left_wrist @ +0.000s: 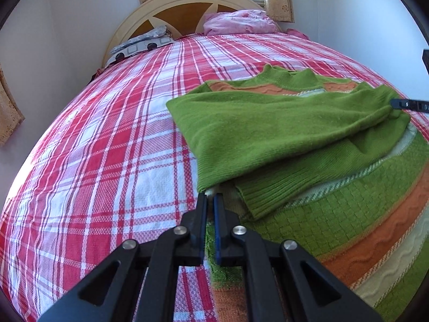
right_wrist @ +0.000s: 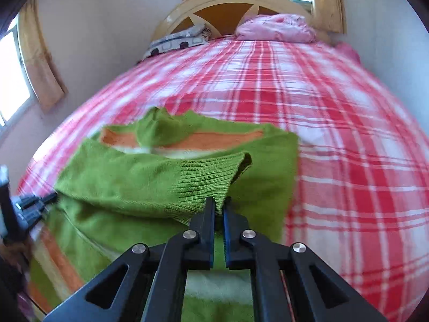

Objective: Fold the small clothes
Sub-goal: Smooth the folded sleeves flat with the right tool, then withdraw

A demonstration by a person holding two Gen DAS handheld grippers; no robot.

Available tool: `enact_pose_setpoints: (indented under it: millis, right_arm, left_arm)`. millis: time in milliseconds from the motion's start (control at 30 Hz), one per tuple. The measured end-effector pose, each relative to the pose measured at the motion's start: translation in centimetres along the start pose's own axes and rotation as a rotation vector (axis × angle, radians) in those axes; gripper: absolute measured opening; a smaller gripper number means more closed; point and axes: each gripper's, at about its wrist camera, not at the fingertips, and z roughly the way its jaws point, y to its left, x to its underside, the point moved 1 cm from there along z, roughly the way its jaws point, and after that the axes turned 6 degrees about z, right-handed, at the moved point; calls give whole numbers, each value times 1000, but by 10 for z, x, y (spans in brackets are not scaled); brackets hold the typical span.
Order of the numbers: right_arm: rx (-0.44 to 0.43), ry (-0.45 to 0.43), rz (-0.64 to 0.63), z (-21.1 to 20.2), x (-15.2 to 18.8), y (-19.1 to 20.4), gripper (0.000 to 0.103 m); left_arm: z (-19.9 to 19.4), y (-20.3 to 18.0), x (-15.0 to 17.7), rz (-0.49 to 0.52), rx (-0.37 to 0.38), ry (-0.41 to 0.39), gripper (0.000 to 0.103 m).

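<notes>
I have a green sweater (left_wrist: 268,131) with orange and cream stripes lying on the bed (left_wrist: 107,139), on the red-and-white plaid cover, toward my right half of the mattress as the left wrist view shows it. Both sleeves are folded in across the body.

My left gripper (left_wrist: 210,197) sits low at the near left edge of the sweater. Its jaws are drawn almost together, only a slim gap between them, and the corner of the folded green sleeve comes down right at the fingertips. I cannot tell from this view whether any knit is actually caught between them; the fabric appears to meet the tips rather than pass clearly through.

My right gripper (right_wrist: 219,204) is pinched narrow on the ribbed cuff (right_wrist: 211,177) of the other sleeve. A fold of that green ribbing runs down between the two fingertips, and the cuff is lifted off the sweater body, which lies below and ahead of the gripper. In the left wrist view I see the same right gripper (left_wrist: 394,104) at the far right, its tip buried in green knit.

In the right wrist view the left gripper (right_wrist: 52,197) shows at the left edge, touching the sweater's side.

At the headboard (left_wrist: 187,2) lie a pink bundle (left_wrist: 238,22) and a grey patterned pillow (left_wrist: 139,44), well apart from the sweater.
</notes>
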Motion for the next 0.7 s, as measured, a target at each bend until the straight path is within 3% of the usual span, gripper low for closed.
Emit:
enact_pose_setpoints:
  millis: [133,200,233,267,367,433,467,533,633,700]
  right_arm:
    - [-4,18,-24,1,7,-5,7]
    - [44,-8,-32,-7,5,-3,27]
    - [90,-40,-45,-16,4,-2,54]
    - [102,-68,-52,-24,3,0,64]
    - [45,-118,-49,-41,-3,11,64]
    - [-34,-97,-65,-37,-9,27,64]
    - [-69,-69,-68,-31,-10,35,64]
    - [-101,-12,-62,-12,-11,46,63]
    - [-32,85,-25,21,-2,44,40]
    - [-37,79,-13,24,8,36,39]
  left_arm:
    - [-12,-3,0,-6,23,-1,6]
    - [-23,-2,0,-18,35,-7,6]
    - [-30,-2,-2,-19,31,-19,7]
    - [-39,0,-4,-24,23,-36,8]
    - [-61,10,-17,-61,-1,-109,20]
    - [-62,13,-30,-84,-34,-143,52]
    - [-57,11,-36,-89,-44,-147,57]
    - [-44,6,-45,-97,-50,-150,58]
    - [-17,-3,-45,-89,-45,-82,58]
    - [2,-10,-36,-71,-52,4,58]
